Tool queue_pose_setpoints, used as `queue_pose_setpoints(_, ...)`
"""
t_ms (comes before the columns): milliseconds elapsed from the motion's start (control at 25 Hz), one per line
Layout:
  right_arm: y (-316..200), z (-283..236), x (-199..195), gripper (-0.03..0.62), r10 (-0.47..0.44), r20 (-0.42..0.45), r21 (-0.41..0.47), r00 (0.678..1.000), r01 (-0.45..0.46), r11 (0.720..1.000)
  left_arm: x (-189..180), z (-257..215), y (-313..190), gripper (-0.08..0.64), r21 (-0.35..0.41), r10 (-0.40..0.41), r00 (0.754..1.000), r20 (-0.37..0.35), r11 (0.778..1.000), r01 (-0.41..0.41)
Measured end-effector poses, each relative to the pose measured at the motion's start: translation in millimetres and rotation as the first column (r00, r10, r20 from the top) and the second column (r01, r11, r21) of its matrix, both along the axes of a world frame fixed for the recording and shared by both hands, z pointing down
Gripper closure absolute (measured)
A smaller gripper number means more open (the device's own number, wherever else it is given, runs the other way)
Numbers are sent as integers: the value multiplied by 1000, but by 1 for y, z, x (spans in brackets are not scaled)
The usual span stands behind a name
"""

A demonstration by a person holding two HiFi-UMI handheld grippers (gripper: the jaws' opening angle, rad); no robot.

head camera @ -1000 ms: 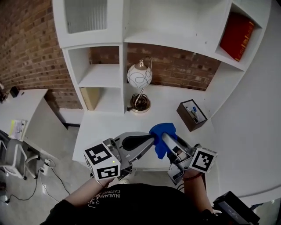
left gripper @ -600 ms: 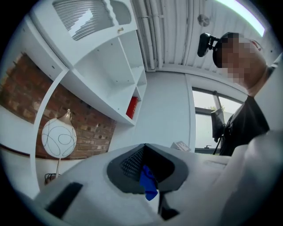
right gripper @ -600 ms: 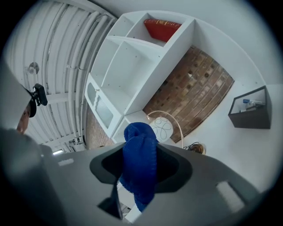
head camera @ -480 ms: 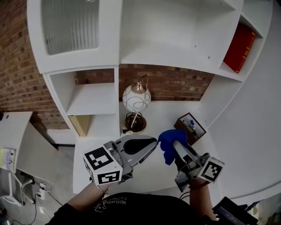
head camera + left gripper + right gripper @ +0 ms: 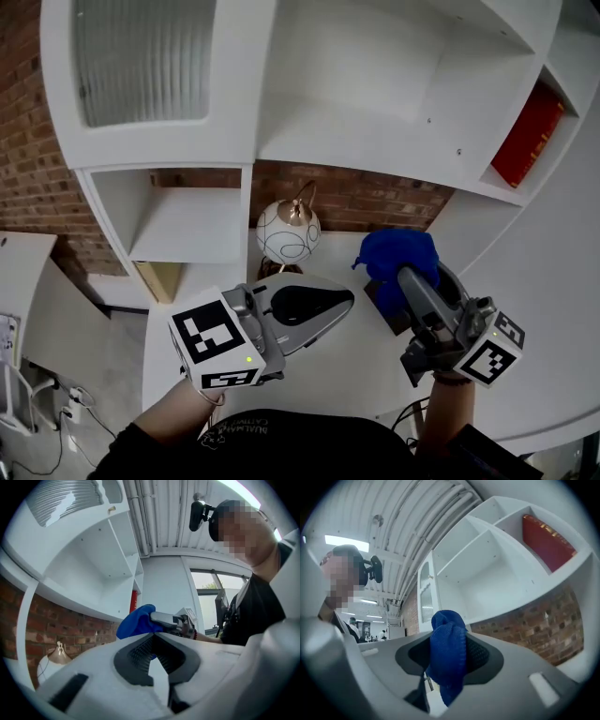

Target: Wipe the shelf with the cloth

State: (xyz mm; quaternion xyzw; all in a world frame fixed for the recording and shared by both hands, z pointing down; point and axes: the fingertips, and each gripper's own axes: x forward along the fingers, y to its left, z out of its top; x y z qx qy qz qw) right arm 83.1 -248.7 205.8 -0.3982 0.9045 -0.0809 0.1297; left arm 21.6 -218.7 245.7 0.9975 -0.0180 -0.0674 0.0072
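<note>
Blue cloth (image 5: 398, 258) is sitting bunched in the right gripper (image 5: 405, 274), with the jaws clamping it at the tips. In the right gripper view it's filling the gap between the pads and drooping below them. Cloth is hanging in the air in front of the brick back wall (image 5: 347, 199), below the wide open compartment of the white shelf unit (image 5: 375, 141). It isn't touching any board that I can see. It's partly covering a dark box (image 5: 382, 298) standing on the lower white ledge (image 5: 323, 361).

Right gripper is angling toward the shelf and slightly leftward from the person's right hand (image 5: 448, 375), with its marker cube at the lower right. Left gripper (image 5: 349, 304) is lying nearly level and pointing right toward the cloth, tip just short of it, jaws pressing together on nothing. Left hand (image 5: 199, 392) is gripping behind its cube.

Round white lamp (image 5: 288, 231) with a copper cap is standing just beyond the left gripper. Red book (image 5: 530, 136) is leaning in the far right compartment.
</note>
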Motion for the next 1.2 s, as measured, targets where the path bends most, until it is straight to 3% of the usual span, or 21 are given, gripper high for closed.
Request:
queue_pose_setpoints(240,-43,-78,-6,419,-41,-95,125,995,53,991,12,-54,-29,563,8,-3,999,-32,1000,4)
queue_pose_setpoints(520,-113,-145,-34,417,-140,-241,144,960,178,973,22,-88,-45,563,7,-10,1000,27,1000,10)
queue_pose_setpoints(680,-170,-138,-57,416,-157,-381,79,911,201,976,32,-87,-57,561,-81,0,1000,5,997,0)
queue_pose_setpoints(800,-218,-124,-75,414,-145,-514,9,846,174,985,47,-82,-63,561,-139,-1,1000,-8,990,0)
queue_pose_setpoints(960,-270,-106,-99,414,-121,-638,-54,761,112,992,55,-74,-56,561,-124,-8,1000,-24,992,5)
queue_pose_setpoints(1200,-307,-87,-127,411,-149,-705,-108,693,102,989,47,-61,-55,561,-113,-45,999,-19,993,42)
